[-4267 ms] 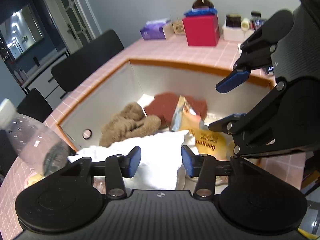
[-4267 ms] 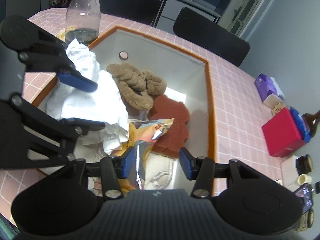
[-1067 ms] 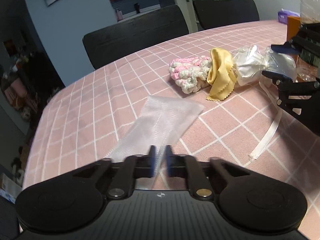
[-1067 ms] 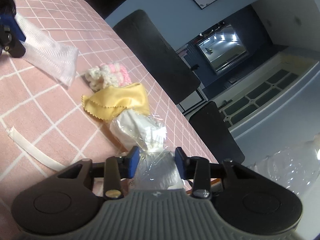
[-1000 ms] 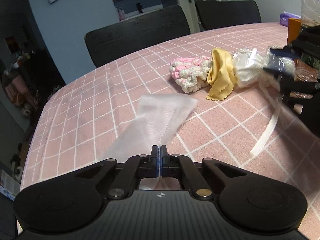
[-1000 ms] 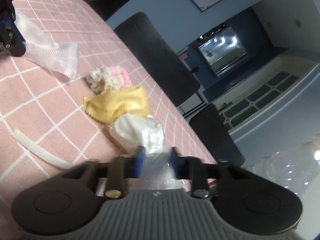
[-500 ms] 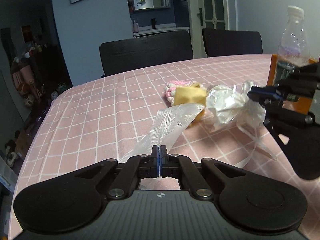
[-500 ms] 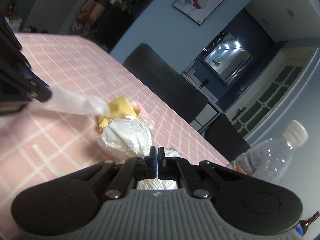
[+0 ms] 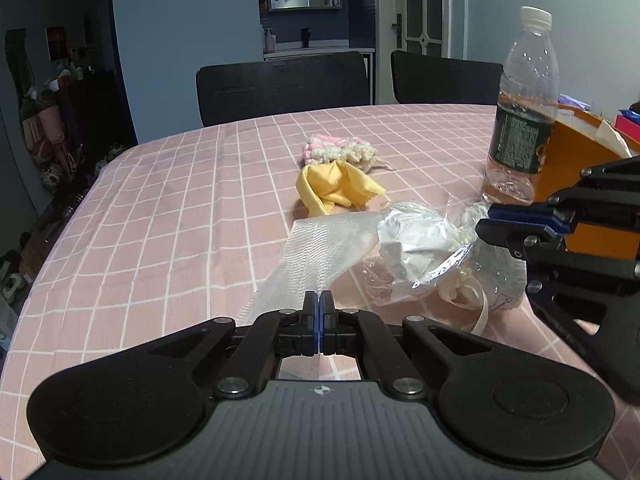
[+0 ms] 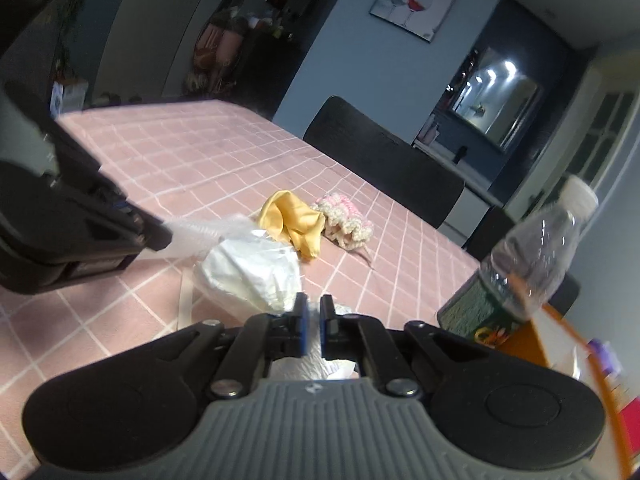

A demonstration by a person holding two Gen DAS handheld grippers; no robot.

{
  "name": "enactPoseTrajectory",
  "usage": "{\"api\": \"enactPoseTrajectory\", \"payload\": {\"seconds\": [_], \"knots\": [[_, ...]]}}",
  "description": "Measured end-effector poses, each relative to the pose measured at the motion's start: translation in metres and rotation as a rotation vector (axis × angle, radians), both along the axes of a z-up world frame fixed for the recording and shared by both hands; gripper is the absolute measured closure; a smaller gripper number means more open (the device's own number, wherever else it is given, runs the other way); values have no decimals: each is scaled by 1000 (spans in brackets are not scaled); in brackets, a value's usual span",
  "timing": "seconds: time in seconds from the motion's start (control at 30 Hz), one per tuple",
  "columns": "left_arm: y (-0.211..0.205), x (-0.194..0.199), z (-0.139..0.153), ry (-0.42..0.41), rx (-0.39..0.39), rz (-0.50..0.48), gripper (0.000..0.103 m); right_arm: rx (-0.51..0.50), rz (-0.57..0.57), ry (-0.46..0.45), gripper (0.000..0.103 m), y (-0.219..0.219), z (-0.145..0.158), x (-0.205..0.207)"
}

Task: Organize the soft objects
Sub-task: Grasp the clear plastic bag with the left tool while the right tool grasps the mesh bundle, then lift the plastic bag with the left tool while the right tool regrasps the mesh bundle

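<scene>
Beside bottle (image 9: 522,120) | orange box (image 9: 576,184): contents hidden | clear bag (image 9: 420,244): white cloth

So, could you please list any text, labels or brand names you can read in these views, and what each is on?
None can be read.
Water bottle: dark green label with pale print, too small to read.
Wall picture: wine glasses, no words visible.
Both gripper bodies: a small round emblem, no letters.

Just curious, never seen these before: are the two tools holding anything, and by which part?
Left tool pinches the near end of a white mesh strip. Right tool grips the clear bag of white stuff by its edge.
</scene>
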State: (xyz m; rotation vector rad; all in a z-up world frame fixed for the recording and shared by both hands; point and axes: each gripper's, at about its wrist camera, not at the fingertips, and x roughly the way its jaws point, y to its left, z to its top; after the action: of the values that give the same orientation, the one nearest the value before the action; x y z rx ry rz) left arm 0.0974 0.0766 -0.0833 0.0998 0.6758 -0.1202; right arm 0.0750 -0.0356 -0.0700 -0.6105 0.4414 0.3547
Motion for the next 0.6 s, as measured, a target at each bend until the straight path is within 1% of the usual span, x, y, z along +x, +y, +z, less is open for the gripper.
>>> {"api": "enactPoseTrajectory", "payload": {"seconds": [0.03,0.07,0.1,0.13,0.17,0.2,0.27,0.33,0.37,0.4,0.47,0.6], "knots": [[1,-2,0,-2,6,-3,103,25,-1,10,90,-4,0,0],[0,-4,0,-4,16,-7,100,52,7,17,82,-9,1,-1],[0,-5,0,-9,31,-10,96,78,18,29,64,-13,3,-1],[-1,-6,0,-15,47,-14,94,100,23,44,51,-17,4,0],[-2,-7,0,-16,62,-25,81,117,31,49,48,-22,6,1],[-2,-7,0,-14,76,-37,63,127,43,51,46,-25,8,1],[-4,-9,0,-15,112,-60,47,142,81,71,42,-30,11,3],[-5,-8,-1,3,158,-85,45,170,111,99,29,-35,14,5],[-4,-7,-3,12,176,-90,38,189,126,117,27,-38,16,6],[-4,-5,-4,23,187,-94,33,209,144,140,25,-41,17,7],[-1,0,-8,42,195,-84,33,232,178,193,25,-43,16,10],[8,7,-14,67,135,-62,33,190,150,201,25,-37,3,19]]}}
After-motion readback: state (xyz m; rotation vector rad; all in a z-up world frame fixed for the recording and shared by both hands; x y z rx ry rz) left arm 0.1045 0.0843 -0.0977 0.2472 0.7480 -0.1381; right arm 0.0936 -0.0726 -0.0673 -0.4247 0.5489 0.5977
